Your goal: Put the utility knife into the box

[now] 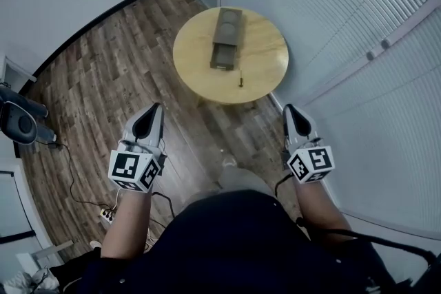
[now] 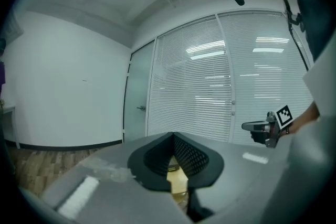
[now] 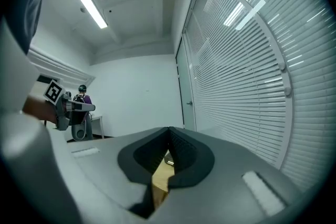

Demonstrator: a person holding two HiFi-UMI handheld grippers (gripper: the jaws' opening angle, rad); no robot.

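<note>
Head view: I see the utility knife (image 1: 241, 81) lying by the near edge of the round table (image 1: 189, 69), close to the box (image 1: 227, 38) at its middle but not touching it. My left gripper (image 1: 156, 107) and right gripper (image 1: 289, 108) hang well short of the table, both with jaws together and gripping nothing.

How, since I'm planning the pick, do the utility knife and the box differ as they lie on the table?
Size: the box is long and bulky, while the utility knife is only a slim sliver.
Place: the box lies across the middle of the round table. The utility knife lies nearer the person's edge, apart from the box.
Colour: the box is grey-brown and the utility knife looks darker.
Shared: both rest flat on the round table, with nothing touching them.
</note>
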